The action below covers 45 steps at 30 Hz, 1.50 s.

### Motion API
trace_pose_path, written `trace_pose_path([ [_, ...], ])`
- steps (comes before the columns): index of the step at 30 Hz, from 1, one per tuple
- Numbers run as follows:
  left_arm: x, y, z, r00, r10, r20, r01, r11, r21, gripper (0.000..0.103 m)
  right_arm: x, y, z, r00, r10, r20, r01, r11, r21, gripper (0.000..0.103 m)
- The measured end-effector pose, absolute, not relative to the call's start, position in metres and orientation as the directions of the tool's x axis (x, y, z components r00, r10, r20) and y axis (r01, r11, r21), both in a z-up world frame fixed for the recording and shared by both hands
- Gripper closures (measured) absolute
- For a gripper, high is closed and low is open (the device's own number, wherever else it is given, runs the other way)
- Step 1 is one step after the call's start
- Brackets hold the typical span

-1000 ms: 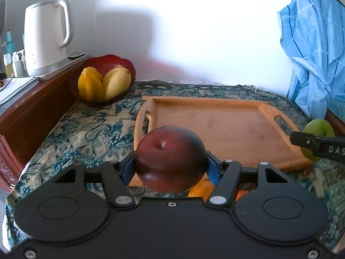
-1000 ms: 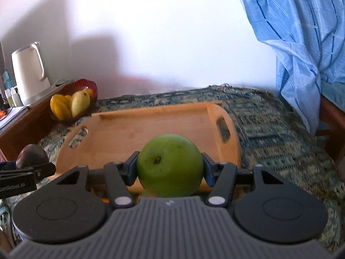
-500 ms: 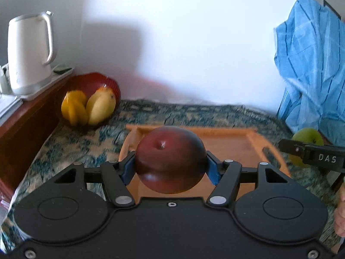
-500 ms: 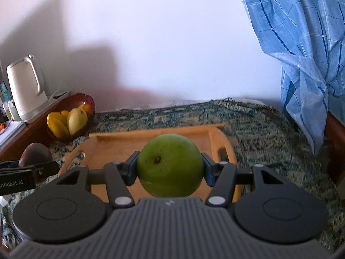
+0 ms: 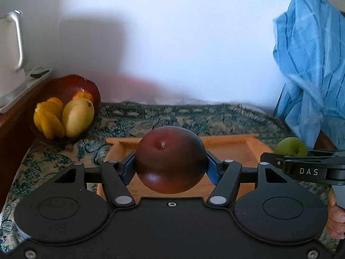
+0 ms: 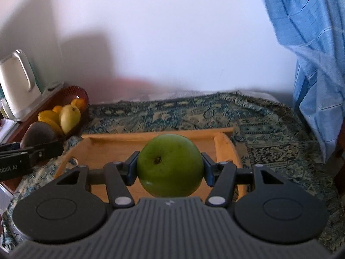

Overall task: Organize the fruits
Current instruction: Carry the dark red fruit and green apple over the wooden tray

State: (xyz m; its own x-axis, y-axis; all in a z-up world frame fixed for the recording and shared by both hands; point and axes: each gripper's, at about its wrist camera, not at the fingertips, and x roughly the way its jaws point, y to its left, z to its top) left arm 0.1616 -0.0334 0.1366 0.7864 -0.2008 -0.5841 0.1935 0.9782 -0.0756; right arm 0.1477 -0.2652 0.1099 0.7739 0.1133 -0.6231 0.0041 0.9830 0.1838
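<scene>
Only the left wrist view shows part of the person's hand (image 5: pixel 336 220), at the lower right edge under the right gripper's body; only the right wrist view shows the whole white kettle (image 6: pixel 18 86) on the wooden ledge to the far left.

The left gripper (image 5: pixel 170 168) is clenched on a dark red apple (image 5: pixel 170 159), the blue pads pressed against both of its sides, stem end facing the camera. The apple hangs above the near part of the wooden tray (image 5: pixel 254 149), which lies ahead of and below the fingers on the patterned cloth (image 5: pixel 194 116). Ahead to the left sits a red bowl (image 5: pixel 64 86) holding a yellow mango (image 5: pixel 77 116) and other yellow-orange fruit.

The right gripper (image 6: pixel 170 170) is likewise closed around a green apple (image 6: pixel 170 165), pads touching each flank, stem end toward the lens, held over the tray's near half. Each gripper sees the other from the side with its fruit: green apple to the left one's right, red apple to the right one's left. A blue striped cloth (image 6: pixel 312 43) hangs ahead to the right
</scene>
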Motion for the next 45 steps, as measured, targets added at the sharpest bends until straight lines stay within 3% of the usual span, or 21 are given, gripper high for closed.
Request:
trace_pose_path([
  [11,0.188,-0.041,0.073,0.737,-0.164,-0.656,0.172,0.984,-0.052,0.041,0.175,-0.268,0.056,0.733,0.106,-0.671,0.047,0.977,0.206,0.042],
  [18,0.194,-0.036,0.052,0.723,-0.143,-0.676,0.147,0.988,-0.051,0.041,0.181,-0.254,0.048,0.73,0.077,-0.679,0.002,0.993,0.115,0.042],
  [34,0.197,-0.04,0.042,0.715,-0.136,-0.685,0.155,0.987,-0.034,0.041,0.189,-0.25,0.031,0.684,0.12,-0.72,-0.009,0.988,0.156,0.042],
  [45,0.2,-0.038,0.037,0.708,-0.123,-0.695,0.14,0.99,-0.033,0.04,0.189,-0.251,0.035,0.702,0.126,-0.7,-0.023,0.988,0.155,0.042],
])
